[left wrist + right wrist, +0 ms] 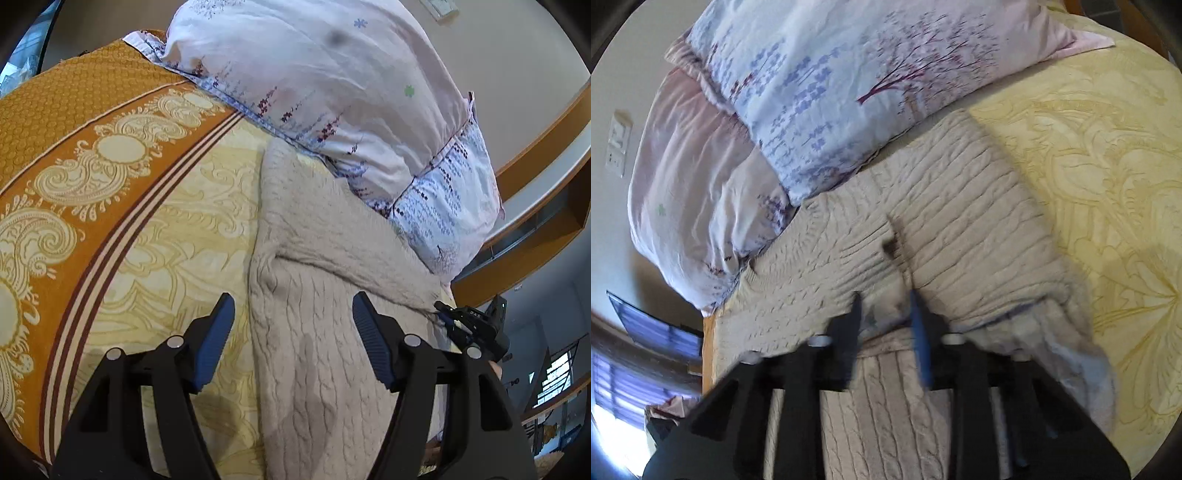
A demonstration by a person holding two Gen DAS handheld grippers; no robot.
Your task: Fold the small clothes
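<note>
A beige cable-knit sweater lies on the yellow patterned bedspread, its far end against the pillows. My left gripper is open and empty, hovering over the sweater's left edge. In the right wrist view the sweater shows a part lying folded across its body. My right gripper is blurred, its fingers close together with a fold of the sweater between them. The right gripper also shows in the left wrist view at the sweater's right edge.
Two floral pillows are stacked at the head of the bed, also in the right wrist view. An orange patterned border runs along the bedspread's left. A wooden bed frame and a wall lie behind.
</note>
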